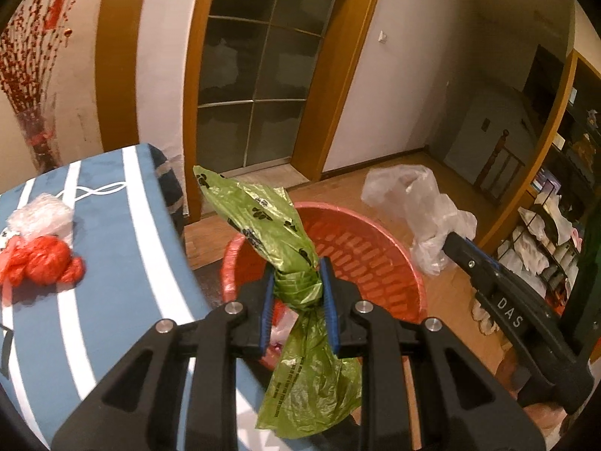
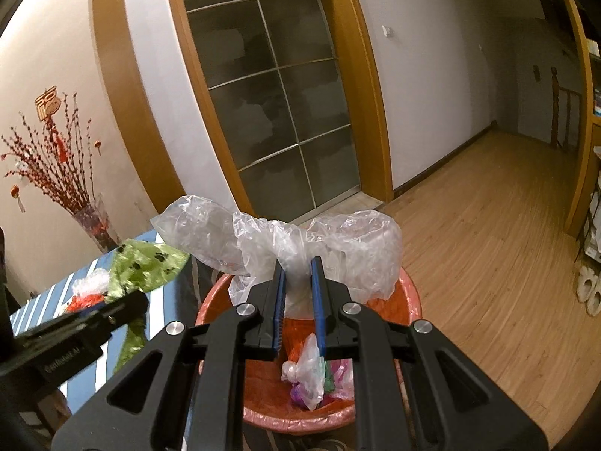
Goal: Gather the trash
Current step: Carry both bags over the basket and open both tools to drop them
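A: Left gripper [image 1: 297,282] — pose?
B: Held above the near rim of the red basket [image 1: 375,248], fingers pointing forward and a little down. Jaws clenched on the green paw-print bag [image 1: 270,221]; the bag's upper part sticks up past the fingertips, its tail hangs down between the arms.

A: Right gripper [image 2: 298,276]?
B: Also over the basket, above its opening. Jaws pinched on the neck of a clear plastic bag [image 2: 338,240], which billows out on both sides over the far rim.

A: In the basket?
B: Knotted clear and coloured bags [image 2: 311,372] on the bottom.

A: Edges, room?
B: Blue striped table [image 1: 112,263] just left of the basket, edge nearly touching it. A red bag [image 1: 41,261] and a clear wad [image 1: 39,214] lie on it. Right of the basket, open wood floor [image 2: 488,244]. Behind, a glass-paned door [image 2: 270,94].
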